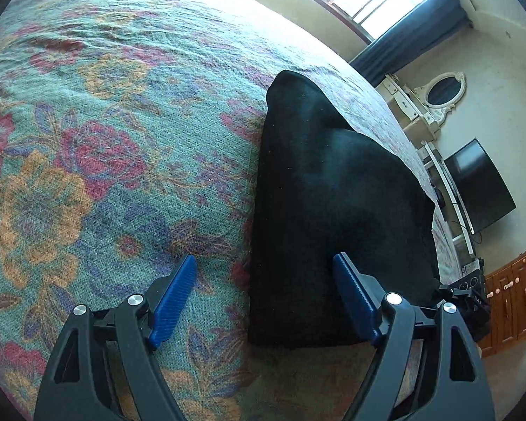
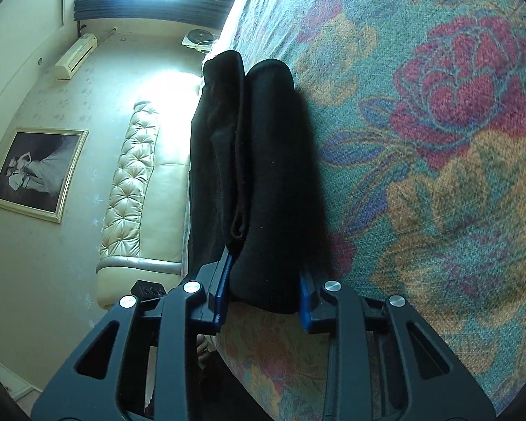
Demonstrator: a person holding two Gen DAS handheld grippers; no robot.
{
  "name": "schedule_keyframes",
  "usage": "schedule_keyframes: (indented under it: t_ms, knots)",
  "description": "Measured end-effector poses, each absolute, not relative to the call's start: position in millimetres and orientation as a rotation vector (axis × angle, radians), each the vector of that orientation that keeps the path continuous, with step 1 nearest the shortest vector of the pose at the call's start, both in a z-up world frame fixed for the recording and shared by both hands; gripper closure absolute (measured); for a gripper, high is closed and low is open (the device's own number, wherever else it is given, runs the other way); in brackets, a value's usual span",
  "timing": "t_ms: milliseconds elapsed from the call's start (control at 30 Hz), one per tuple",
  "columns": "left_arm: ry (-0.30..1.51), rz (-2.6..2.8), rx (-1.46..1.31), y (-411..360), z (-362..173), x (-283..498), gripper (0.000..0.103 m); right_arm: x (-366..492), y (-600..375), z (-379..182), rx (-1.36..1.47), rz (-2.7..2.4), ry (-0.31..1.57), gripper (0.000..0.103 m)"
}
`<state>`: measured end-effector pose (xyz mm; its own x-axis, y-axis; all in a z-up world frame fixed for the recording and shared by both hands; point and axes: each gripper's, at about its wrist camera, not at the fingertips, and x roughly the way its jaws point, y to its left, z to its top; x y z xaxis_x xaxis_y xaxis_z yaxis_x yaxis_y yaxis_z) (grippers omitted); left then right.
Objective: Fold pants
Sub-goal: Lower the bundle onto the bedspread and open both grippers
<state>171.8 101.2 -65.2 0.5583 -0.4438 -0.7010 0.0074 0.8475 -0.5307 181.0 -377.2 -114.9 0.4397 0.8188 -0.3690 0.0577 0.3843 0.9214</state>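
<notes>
The black pants [image 1: 333,210] lie folded in a thick stack on the floral bedspread [image 1: 105,140] near the bed's edge. My left gripper [image 1: 266,294] is open above the near left edge of the stack, holding nothing. In the right wrist view the folded pants [image 2: 263,175] run away from me in thick layers. My right gripper [image 2: 264,291] has its blue fingers [image 2: 222,294] on either side of the near end of the stack, shut on it.
The floral bedspread [image 2: 438,175] fills most of both views. Beyond the bed's edge are a TV [image 1: 480,189], a white dresser with oval mirror [image 1: 435,101], a wooden cabinet [image 1: 512,301], a tufted cream headboard [image 2: 133,182] and a framed picture [image 2: 38,172].
</notes>
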Motion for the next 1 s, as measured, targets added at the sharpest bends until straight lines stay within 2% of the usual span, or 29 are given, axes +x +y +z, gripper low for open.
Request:
schedule_keyframes:
  t_ms: [200,867,933,1000]
  knots:
    - [0.929,-0.288,-0.524,101.7,-68.1,168.7,0.021,182.8,-383.8,-119.4,1.090,0.620,1.014,0.072]
    - [0.836,-0.313,-0.460,91.3,-69.6,160.4,0.016,160.4,-394.7,-114.8,1.086,0.590,0.943,0.055]
    - [0.828,-0.306,-0.452,90.3,-68.3,159.6,0.016,146.6,-391.7,-106.0,1.001,0.511,0.941,0.054]
    - [0.819,-0.274,-0.422,87.0,-64.0,157.4,0.016,137.9,-379.8,-93.1,0.875,0.463,0.942,0.046]
